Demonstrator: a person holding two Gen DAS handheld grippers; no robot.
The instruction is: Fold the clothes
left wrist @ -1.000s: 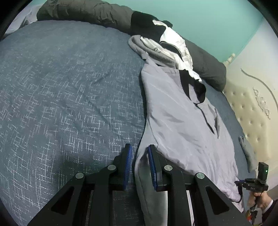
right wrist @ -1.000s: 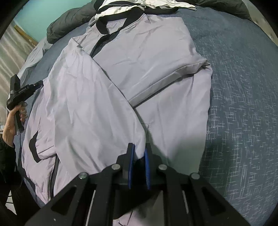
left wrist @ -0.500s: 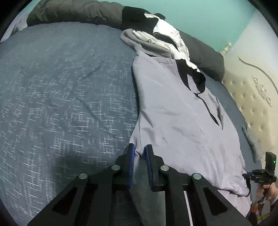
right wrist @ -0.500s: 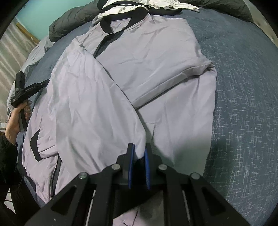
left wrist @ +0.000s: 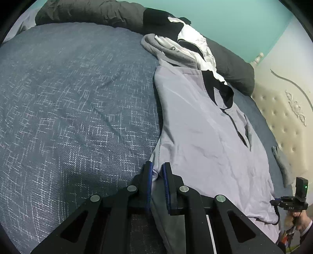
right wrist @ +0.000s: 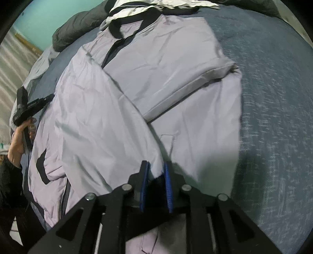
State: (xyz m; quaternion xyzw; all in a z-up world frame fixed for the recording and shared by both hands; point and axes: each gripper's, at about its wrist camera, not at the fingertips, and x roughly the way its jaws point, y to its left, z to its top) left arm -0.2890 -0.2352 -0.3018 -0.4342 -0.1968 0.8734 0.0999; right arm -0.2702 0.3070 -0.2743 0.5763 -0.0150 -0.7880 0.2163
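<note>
A pale lilac jacket with a black collar and zip lies spread on the bed. In the left wrist view my left gripper is shut on the jacket's near left edge, with fabric pinched between the blue pads. In the right wrist view the jacket has one sleeve folded across its front. My right gripper is shut on the dark cuff end of the other sleeve, which drapes over the body. Each gripper shows in the other's view, held by a hand: the right gripper and the left gripper.
The blue-grey patterned bedspread stretches wide to the left. A heap of grey, white and black clothes lies beyond the collar. A dark rolled duvet lines the far edge. A cream padded headboard stands at the right.
My left gripper closed from open onto the jacket's edge and moved a little forward. My right gripper kept hold of the sleeve cuff and shifted; its view is now blurred.
</note>
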